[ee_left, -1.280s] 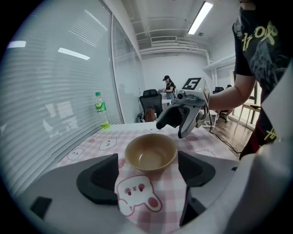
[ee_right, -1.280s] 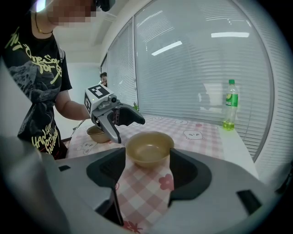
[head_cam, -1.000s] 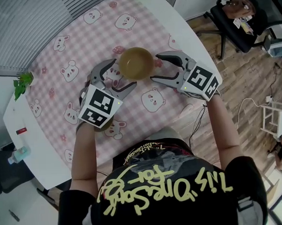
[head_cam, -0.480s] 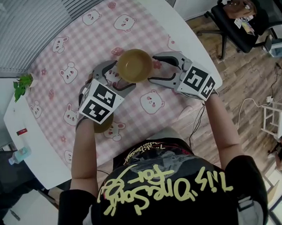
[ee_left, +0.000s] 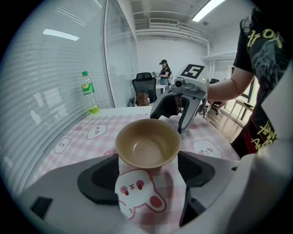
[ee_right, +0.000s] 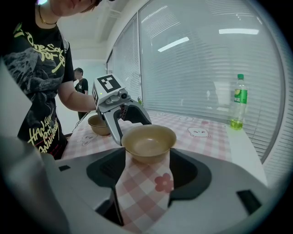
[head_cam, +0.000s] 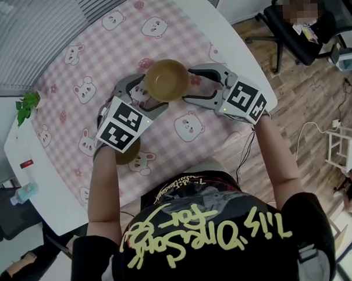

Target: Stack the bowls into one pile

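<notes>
Bowls aren't stacked yet: two are visible and they sit well apart, so the pile isn't started. The tan bowl (head_cam: 167, 80) sits upright and empty on the pink bear-print cloth (head_cam: 102, 47) that covers the desk (head_cam: 35, 178), about mid-desk in front of the person. The second bowl (ee_right: 97, 124) is nearer the person's side of the desk. In the head view it's mostly hidden under the left gripper's marker cube, w/ only a brown edge showing. What's left, as I judge it: grab one bowl, lift it, carry it over and drop it into the other. No more bowls show in these views.

Pose: both forearms reach fwd from the body and the grippers face each other across the tan bowl. The left gripper (head_cam: 155, 90) comes in from the person's left, jaws spread wide, w/ the bowl at the jaw tips. The pads aren't clamped on it, and cloth shows between the pads behind the bowl. The right gripper (head_cam: 187, 84) mirrors that from the other side, jaws also wide apart, w/ the bowl's rim at the tips and not pinched. Each gripper view shows the other gripper just beyond the bowl. Neither holds anything. Both sit low, close to the cloth; I can't tell if the tips touch the bowl's wall.
</notes>
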`<state>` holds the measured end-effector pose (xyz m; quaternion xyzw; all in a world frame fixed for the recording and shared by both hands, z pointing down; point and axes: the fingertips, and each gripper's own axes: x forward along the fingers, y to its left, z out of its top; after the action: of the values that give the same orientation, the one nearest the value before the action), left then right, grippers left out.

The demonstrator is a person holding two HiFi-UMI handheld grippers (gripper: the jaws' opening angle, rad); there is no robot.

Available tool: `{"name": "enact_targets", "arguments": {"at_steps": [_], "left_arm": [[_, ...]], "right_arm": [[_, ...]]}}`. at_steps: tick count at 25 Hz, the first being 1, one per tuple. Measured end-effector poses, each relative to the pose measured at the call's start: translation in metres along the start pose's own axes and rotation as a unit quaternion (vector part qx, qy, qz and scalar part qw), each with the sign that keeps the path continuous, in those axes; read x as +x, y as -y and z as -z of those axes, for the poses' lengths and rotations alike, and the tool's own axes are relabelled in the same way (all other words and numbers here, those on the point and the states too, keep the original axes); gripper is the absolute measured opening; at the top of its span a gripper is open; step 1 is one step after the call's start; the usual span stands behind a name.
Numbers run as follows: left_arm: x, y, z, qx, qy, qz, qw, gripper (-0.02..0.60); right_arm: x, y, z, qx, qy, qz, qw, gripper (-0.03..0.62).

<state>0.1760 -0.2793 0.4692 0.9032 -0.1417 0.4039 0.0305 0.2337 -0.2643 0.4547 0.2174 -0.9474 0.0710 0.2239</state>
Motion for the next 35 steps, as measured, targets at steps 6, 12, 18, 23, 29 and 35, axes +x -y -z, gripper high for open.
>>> {"name": "enact_targets", "arguments": {"at_steps": [6, 12, 18, 23, 29, 35], "left_arm": [[0.005, -0.016, -0.002, 0.001, 0.009, 0.000, 1.0000, 0.403], [-0.006, -0.007, -0.008, 0.001, 0.016, -0.008, 0.9998, 0.402], [-0.012, -0.011, -0.013, 0.001, 0.028, -0.015, 0.9995, 0.402], [-0.021, -0.005, -0.021, 0.002, 0.039, -0.027, 0.9989, 0.402], [-0.033, -0.006, -0.028, 0.003, 0.047, -0.037, 0.9982, 0.402], [-0.045, -0.009, -0.026, 0.001, 0.050, -0.047, 0.9977, 0.402]], "right_arm": [[0.009, 0.014, 0.001, 0.017, 0.002, 0.006, 1.000, 0.285], [0.000, 0.006, -0.007, 0.013, 0.014, 0.010, 1.000, 0.285], [-0.002, 0.008, -0.018, 0.001, 0.016, 0.016, 1.000, 0.285], [-0.011, 0.003, -0.025, -0.009, 0.018, 0.015, 1.000, 0.285], [-0.016, 0.001, -0.040, -0.024, 0.021, 0.016, 0.999, 0.284], [-0.012, -0.003, -0.052, -0.039, 0.024, 0.013, 0.999, 0.285]]}}
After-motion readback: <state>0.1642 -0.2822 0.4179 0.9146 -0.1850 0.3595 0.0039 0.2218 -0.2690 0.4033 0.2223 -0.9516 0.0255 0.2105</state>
